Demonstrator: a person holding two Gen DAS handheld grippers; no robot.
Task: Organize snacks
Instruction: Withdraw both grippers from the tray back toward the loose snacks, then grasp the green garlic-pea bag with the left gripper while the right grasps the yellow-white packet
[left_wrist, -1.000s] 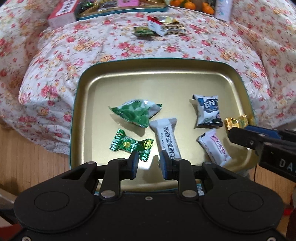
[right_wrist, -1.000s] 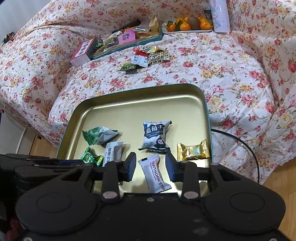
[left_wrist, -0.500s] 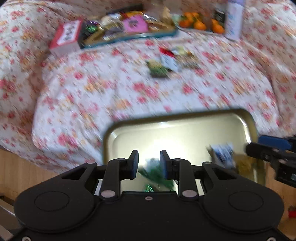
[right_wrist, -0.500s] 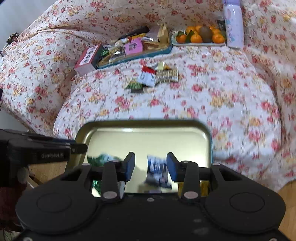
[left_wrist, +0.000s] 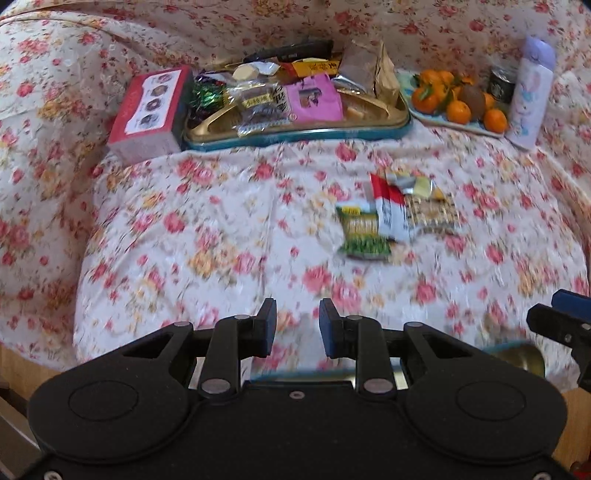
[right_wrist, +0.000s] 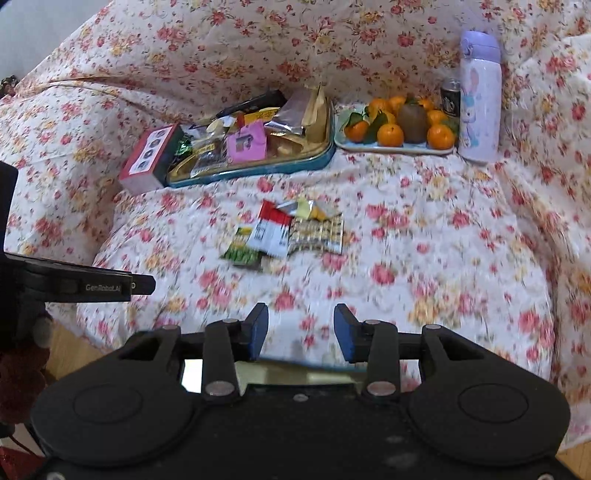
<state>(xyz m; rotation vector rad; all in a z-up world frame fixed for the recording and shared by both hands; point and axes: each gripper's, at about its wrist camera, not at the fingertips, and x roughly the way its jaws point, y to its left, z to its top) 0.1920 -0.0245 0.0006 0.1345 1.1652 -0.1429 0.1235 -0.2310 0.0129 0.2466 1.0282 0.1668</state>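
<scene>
- We see our left gripper (left_wrist: 297, 325) with its jaws a small way apart and nothing between them, only blurred floral cloth (left_wrist: 229, 236) beyond the pads.
- Our right gripper (right_wrist: 300, 334) has its jaws a little wider apart and opening; nothing sits between them either.
- In the left wrist view the tip of the right gripper shows at the right edge, and in the right wrist view the left gripper's body shows at the left edge.
- A small heap of loose snack packets (right_wrist: 286, 234) lies on the floral cloth ahead of both grippers, well apart from them: a green packet (left_wrist: 362, 230), a red-and-white packet (left_wrist: 389, 210) partly over it, a patterned tan packet (left_wrist: 430, 214) to its right, and a pale yellow one (left_wrist: 413, 184) behind.
- Farther back stands a teal-rimmed gold tray (left_wrist: 295, 134) piled with assorted snacks, among them a pink packet (left_wrist: 314, 98) and a brown bag (left_wrist: 364, 70).
- A red box (left_wrist: 147, 110) stands touching the tray's left end.
- To the tray's right, a pale plate (right_wrist: 391, 149) carries mandarins (right_wrist: 391, 134) and a kiwi (right_wrist: 412, 118).
- A lilac flask (right_wrist: 480, 96) stands upright just beside that plate, with a dark can (right_wrist: 450, 98) behind the fruit.
- The rim of a nearer gold tray (left_wrist: 524, 358) peeks out beneath the gripper bodies; we cannot tell its contents.
</scene>
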